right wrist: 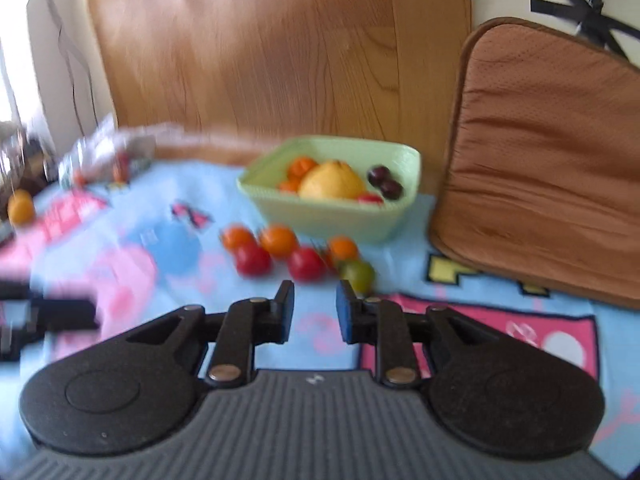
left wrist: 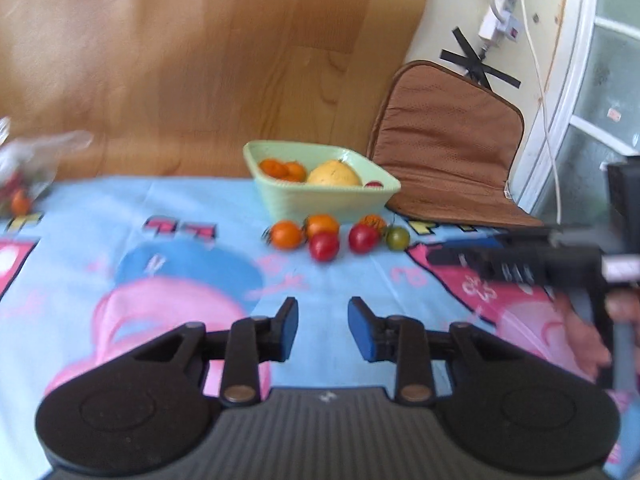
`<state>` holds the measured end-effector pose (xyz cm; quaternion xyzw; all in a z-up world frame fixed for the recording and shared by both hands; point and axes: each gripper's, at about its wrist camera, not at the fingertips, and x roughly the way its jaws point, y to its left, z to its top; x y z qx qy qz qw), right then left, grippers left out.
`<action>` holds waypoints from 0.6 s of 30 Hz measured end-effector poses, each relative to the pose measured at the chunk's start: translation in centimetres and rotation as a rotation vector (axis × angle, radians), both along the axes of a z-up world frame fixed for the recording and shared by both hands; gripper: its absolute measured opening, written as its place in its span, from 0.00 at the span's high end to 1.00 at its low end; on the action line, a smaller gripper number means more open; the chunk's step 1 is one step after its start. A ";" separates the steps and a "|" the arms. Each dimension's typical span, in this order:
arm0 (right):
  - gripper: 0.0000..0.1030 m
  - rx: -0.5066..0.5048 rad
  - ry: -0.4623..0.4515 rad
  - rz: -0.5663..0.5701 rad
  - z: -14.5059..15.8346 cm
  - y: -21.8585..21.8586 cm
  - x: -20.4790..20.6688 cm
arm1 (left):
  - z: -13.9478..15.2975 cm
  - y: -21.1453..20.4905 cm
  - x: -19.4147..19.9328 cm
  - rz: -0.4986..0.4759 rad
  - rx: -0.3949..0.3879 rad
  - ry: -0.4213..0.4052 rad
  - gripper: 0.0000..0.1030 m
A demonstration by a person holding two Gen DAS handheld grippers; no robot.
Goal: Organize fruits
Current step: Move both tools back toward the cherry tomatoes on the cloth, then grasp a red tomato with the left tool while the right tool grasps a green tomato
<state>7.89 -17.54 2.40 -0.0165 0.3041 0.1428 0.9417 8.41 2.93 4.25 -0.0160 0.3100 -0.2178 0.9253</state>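
A pale green square bowl [left wrist: 276, 200] [right wrist: 332, 216] stands at the back of the table and holds a large yellow fruit [left wrist: 334, 174] [right wrist: 332, 182], small orange fruits and two dark plums [right wrist: 385, 182]. Several loose tomatoes lie in front of it: orange [left wrist: 285, 234] [right wrist: 278, 240], red [left wrist: 324, 246] [right wrist: 306, 264] and one green [left wrist: 397, 237] [right wrist: 357, 274]. My left gripper [left wrist: 323, 327] is open and empty, short of the tomatoes. My right gripper [right wrist: 314, 310] is open and empty, just before the red and green tomatoes.
A blue and pink cartoon cloth [left wrist: 180, 272] covers the table. A brown cushion [left wrist: 448, 148] [right wrist: 552, 152] leans at the right. A clear bag with fruit [left wrist: 24, 172] [right wrist: 104, 152] and a lone orange fruit [right wrist: 20, 208] lie at the far left. The right gripper shows in the left wrist view [left wrist: 520, 264].
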 end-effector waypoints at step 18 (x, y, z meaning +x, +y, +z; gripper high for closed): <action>0.58 -0.046 -0.016 0.053 -2.9 -0.1 6.0 | -3.6 -6.3 8.5 0.045 0.134 0.021 0.72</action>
